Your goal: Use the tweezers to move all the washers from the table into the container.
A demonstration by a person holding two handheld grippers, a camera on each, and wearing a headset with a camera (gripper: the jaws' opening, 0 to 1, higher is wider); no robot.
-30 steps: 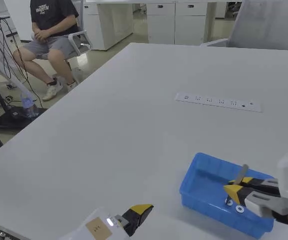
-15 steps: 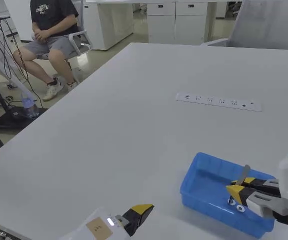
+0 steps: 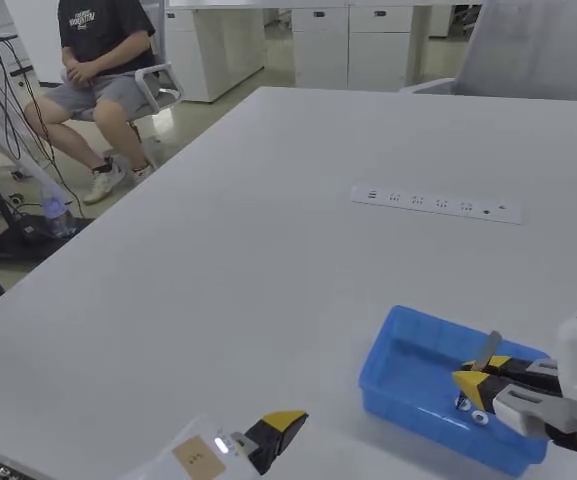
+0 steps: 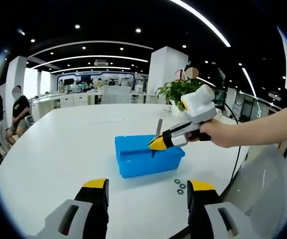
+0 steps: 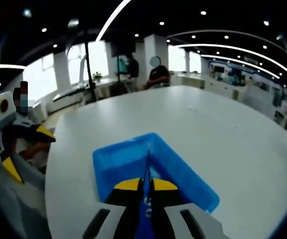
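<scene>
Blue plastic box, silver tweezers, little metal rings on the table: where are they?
Blue plastic container (image 4: 144,162): left gripper view, its front wall.
Silver tweezers (image 4: 158,128): left gripper view, upper end.
Small metal washers (image 4: 182,186): left gripper view, the middle washer.

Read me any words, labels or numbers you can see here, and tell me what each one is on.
Nothing here can be read as text.
White print on the seated person's black T-shirt: too blurred to read.
Dark marks on the tan sticker on the left gripper: too small to read.
Markings along the white power strip: too small to read.
</scene>
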